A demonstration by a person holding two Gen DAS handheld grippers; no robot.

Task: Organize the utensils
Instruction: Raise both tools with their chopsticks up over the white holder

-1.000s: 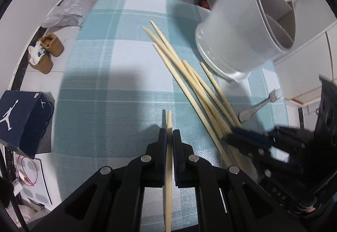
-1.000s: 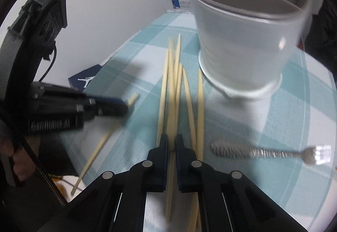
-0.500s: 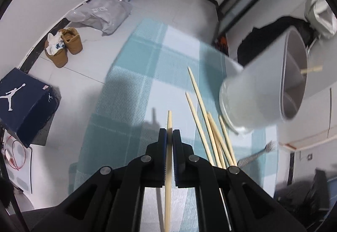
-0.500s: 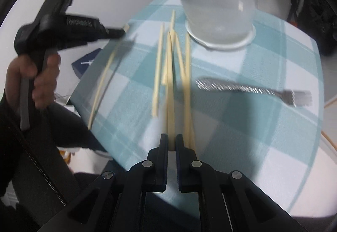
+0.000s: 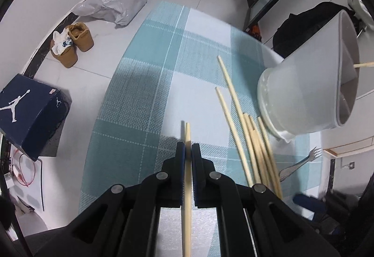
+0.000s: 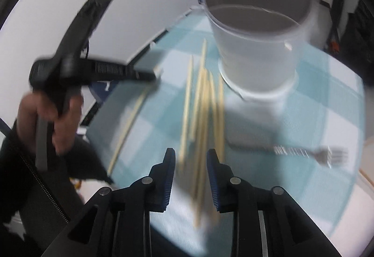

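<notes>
The left gripper (image 5: 188,150) is clamping one chopstick (image 5: 187,177) above the teal plaid surface (image 5: 145,102). The right gripper (image 6: 191,161), fingers just parting, is hovering over loose chopsticks (image 6: 203,116) beside the divided holder (image 6: 257,46); shoes (image 5: 70,46) and boxes (image 5: 28,109) are sitting on the floor.

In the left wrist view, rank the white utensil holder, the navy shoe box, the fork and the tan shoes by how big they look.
1. white utensil holder
2. navy shoe box
3. tan shoes
4. fork, partly hidden

The holder sits nearer the camera than the box, so that order is unsure.
</notes>
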